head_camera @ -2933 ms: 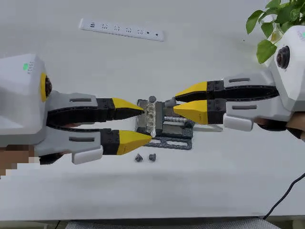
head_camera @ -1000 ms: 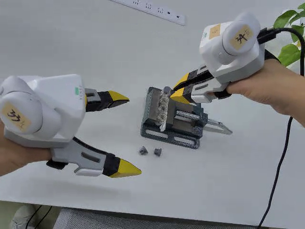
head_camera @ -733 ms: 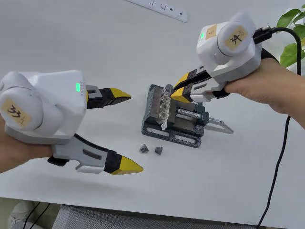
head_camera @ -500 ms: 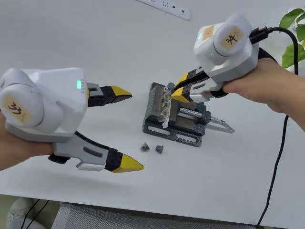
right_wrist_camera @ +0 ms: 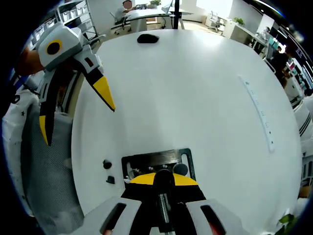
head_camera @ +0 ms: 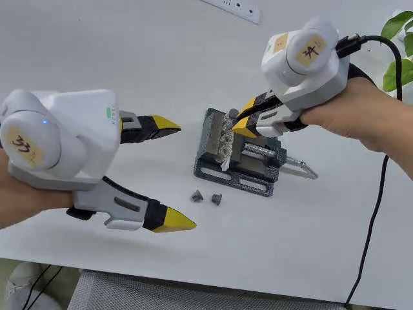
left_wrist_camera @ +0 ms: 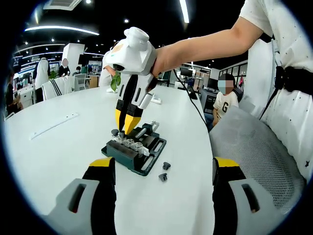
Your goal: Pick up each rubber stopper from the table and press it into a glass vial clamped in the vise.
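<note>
**A:** Where are the two tools?

**B:** In the head view, a hand at the left holds the left tool (head_camera: 184, 177) above the white counter (head_camera: 129, 51), well apart from the vise (head_camera: 239, 175). Its yellow-tipped jaws are spread wide and grasp nothing. The right tool (head_camera: 237, 121) reaches in from the upper right, angled downward, with its tips over the far end of the vise.

**A:** Is the right tool grasping anything?

**B:** Its jaws are drawn close together. In the right gripper view, a small dark held stopper (right_wrist_camera: 164, 173) sits pinched between the yellow tips, directly above the row of glass vials (head_camera: 224, 139).

**A:** How do the vials stand?

**B:** They are upright, side by side, clamped in the vise, which rests on the counter. A seated stopper (right_wrist_camera: 180, 169) caps the end vial, just beside the right tool's tips.

**A:** And the other stoppers?

**B:** A loose stopper (head_camera: 197, 195) and a second loose stopper (head_camera: 217, 199) lie near each other on the counter, just in front of the vise.

**A:** Anything else?

**B:** A white power strip (head_camera: 235, 8) lies at the far edge. Green plant leaves (head_camera: 400, 39) show at the right, and a black cable (head_camera: 377, 213) trails down from the right tool.
</note>
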### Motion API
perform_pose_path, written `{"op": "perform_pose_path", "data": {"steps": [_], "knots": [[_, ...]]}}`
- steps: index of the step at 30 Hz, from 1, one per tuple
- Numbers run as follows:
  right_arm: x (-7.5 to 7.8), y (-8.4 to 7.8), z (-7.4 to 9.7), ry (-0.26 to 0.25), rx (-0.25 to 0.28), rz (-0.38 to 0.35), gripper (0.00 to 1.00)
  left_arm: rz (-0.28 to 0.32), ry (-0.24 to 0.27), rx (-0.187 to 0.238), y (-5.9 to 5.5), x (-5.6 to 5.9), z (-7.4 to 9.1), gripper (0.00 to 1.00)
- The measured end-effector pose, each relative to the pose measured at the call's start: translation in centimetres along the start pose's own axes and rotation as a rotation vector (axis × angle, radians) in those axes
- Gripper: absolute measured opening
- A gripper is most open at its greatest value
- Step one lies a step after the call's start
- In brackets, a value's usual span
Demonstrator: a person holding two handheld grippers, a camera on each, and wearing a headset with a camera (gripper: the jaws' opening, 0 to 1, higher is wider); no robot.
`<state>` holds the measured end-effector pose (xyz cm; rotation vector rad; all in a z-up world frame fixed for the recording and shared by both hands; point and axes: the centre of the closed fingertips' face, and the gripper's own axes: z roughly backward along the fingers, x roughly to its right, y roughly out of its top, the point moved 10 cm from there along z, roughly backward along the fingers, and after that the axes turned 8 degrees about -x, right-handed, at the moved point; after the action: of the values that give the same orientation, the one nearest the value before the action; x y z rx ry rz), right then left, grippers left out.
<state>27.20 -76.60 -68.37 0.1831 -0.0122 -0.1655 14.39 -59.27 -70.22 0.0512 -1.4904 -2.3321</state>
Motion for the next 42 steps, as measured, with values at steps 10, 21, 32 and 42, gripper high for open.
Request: {"op": "perform_pose_path", "data": {"steps": [10, 21, 32, 42], "knots": [[0.1, 0.4, -0.3, -0.008, -0.032, 0.016, 0.06, 0.010, -0.001, 0.008, -0.2, 0.1, -0.1, 0.80], [-0.2, 0.6, -0.4, -0.026, -0.062, 0.052, 0.05, 0.021, 0.002, 0.017, -0.4, 0.1, 0.0, 0.80], [-0.4, 0.9, -0.4, -0.049, -0.095, 0.105, 0.05, 0.027, 0.001, 0.021, -0.5, 0.2, -0.1, 0.79], [-0.4, 1.3, -0.4, -0.050, -0.110, 0.116, 0.06, 0.035, 0.006, 0.028, -0.7, 0.1, -0.1, 0.78]]}}
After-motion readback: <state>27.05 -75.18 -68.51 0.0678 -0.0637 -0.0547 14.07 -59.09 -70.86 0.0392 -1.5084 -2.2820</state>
